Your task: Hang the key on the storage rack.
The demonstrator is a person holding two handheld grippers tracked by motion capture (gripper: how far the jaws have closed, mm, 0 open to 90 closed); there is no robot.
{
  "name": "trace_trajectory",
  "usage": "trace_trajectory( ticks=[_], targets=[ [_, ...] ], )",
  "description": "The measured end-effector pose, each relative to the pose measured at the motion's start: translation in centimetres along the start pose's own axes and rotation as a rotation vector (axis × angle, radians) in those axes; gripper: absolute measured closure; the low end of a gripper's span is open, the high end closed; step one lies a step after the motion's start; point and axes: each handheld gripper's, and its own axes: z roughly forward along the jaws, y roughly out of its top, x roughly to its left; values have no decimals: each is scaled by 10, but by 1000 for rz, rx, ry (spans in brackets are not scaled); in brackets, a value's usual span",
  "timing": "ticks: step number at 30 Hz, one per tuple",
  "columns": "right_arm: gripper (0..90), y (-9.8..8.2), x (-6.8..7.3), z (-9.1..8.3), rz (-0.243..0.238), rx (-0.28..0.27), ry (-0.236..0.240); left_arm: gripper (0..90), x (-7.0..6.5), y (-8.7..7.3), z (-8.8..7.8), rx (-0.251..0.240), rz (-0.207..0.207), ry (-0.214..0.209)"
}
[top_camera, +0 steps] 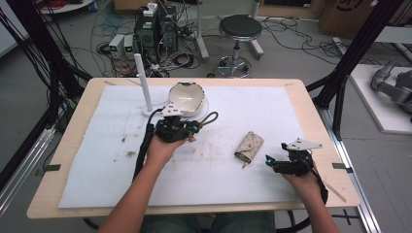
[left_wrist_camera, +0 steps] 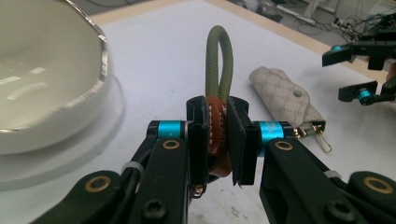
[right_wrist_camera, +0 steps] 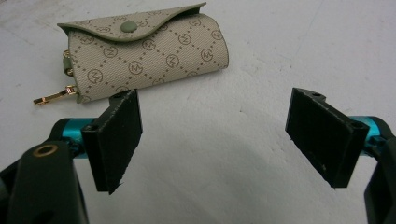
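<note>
A stained white mat (top_camera: 243, 184) covers the wooden table (top_camera: 311, 97); cables and a stool (top_camera: 239, 29) crowd the floor behind. The left gripper (left_wrist_camera: 218, 135) pinches a brown tab with green cord loop (left_wrist_camera: 218, 56), its lower part hidden. The right gripper (right_wrist_camera: 215, 135) gapes beside the key pouch (right_wrist_camera: 149, 56).

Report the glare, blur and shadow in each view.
High view: soft, low detail. Left claw view: bright streaks of glare inside the white bowl; the key pouch behind is slightly soft. Right claw view: pouch sharp, faint shadow beneath the open right claw.
</note>
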Motion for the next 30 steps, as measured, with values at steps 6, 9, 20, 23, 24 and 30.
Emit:
trace_trajectory(
  ticks=[6, 9, 20, 23, 24, 30],
  targets=[
    [189, 3, 2, 4, -5, 4, 7, 790, 13, 8, -34, -40, 0, 62],
    [189, 6, 5, 7, -13, 6, 12, 789, 27, 12, -61, -78, -14, 103],
    [189, 17, 11, 20, -41, 10, 30, 789, 61, 18, -113, -155, -72, 211],
    [189, 19, 10, 21, -43, 9, 29, 788, 71, 19, -121, -164, -91, 235],
    [189, 19, 9, 20, -37, 8, 27, 788, 79, 21, -128, -171, -108, 254],
    [190, 18, 8, 21, -28, 9, 22, 787, 102, 25, -143, -186, -131, 304]
  ],
)
